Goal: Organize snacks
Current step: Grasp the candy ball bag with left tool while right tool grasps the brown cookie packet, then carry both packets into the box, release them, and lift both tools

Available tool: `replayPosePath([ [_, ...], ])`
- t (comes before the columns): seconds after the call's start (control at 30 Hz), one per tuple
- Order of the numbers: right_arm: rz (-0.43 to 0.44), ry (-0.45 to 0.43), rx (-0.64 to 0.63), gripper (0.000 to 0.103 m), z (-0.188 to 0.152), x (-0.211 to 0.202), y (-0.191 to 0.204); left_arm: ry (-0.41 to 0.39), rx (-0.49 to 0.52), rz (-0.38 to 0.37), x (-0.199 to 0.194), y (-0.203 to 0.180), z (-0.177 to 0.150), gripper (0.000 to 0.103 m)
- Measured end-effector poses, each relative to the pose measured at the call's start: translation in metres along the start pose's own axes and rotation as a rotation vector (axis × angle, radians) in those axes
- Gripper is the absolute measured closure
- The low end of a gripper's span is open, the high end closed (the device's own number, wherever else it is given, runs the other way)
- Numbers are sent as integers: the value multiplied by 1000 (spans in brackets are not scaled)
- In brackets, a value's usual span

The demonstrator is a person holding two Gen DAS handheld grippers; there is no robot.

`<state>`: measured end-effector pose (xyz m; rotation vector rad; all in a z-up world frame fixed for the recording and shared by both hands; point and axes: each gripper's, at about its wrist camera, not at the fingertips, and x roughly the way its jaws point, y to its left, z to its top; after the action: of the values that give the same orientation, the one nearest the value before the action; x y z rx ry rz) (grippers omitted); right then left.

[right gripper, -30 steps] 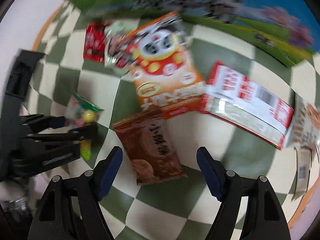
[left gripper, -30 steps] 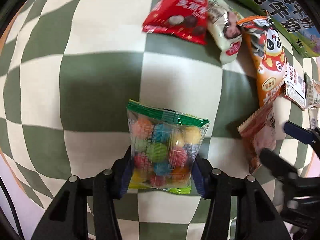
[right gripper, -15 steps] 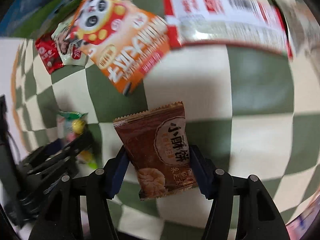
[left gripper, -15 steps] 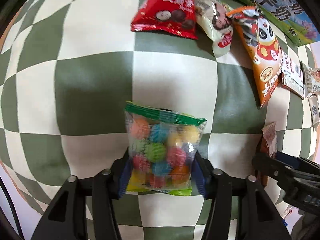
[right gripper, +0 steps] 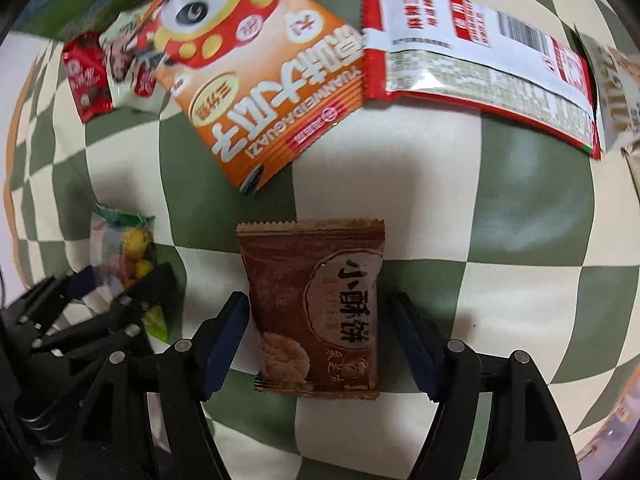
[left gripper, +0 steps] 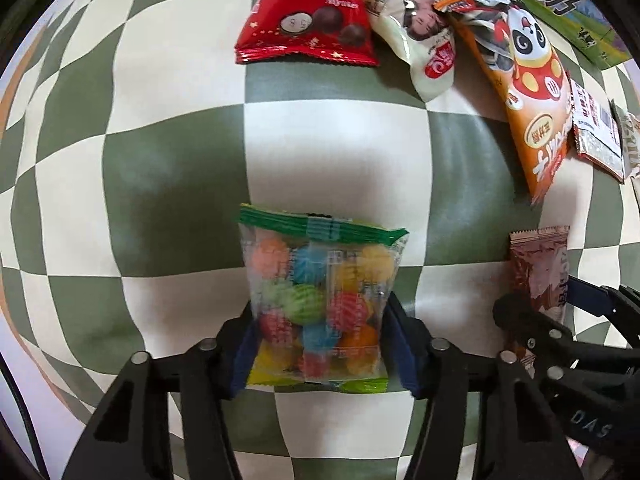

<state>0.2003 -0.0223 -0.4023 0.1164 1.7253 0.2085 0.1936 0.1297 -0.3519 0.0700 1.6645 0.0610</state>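
It looks like a home table: a green-and-cream checked cloth (left gripper: 192,184) with snack packets (right gripper: 260,80) along its far side, by a milk carton (left gripper: 576,8).

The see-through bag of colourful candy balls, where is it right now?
In the left wrist view the clear bag of colourful candy balls sits low in the middle on the checked cloth, between the left gripper pads, left of the brown biscuit packet.
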Motion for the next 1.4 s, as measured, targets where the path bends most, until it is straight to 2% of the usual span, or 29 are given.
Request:
replayPosePath([
  [0.1, -23, -13, -17, 32, -6, 2, 12, -4, -12, -7, -3, 7, -1, 54],
  [0.2, -35, -32, -22, 44, -22, -5, 13, -9, -20, -9, -6, 9, -3, 54],
  [0.4, 40, -56, -2, 44, -30, -29, -2, 7, -5, -52, -21, 2, -10, 54],
  [0.53, 108, -111, -4, 44, -35, -70, -10, -17, 10, -99, -48, -7, -8, 54],
  [0.67, 178, -192, -4, 44, -30, -126, -17, -83, 4, -171, -97, -12, 9, 54],
  [0.8, 239, -300, -8, 44, -8, -200, -29, -185, 9, -241, -159, -13, 39, 54],
  [0.9, 281, -371, -7, 44, 23, -243, -36, -247, 32, -286, -197, -14, 80, 54],
  [1.07, 230, -469, -26, 44, 68, -288, -42, -304, 38, -291, -229, -19, 141, 54],
  [1.23, 135, -451, -23, 44, 125, -280, -55, -237, 45, -276, -208, -32, 197, 54],
  [1.4, 35, -400, -27, 44, 165, -250, -65, -166, 40, -217, -176, -40, 221, 54],
])
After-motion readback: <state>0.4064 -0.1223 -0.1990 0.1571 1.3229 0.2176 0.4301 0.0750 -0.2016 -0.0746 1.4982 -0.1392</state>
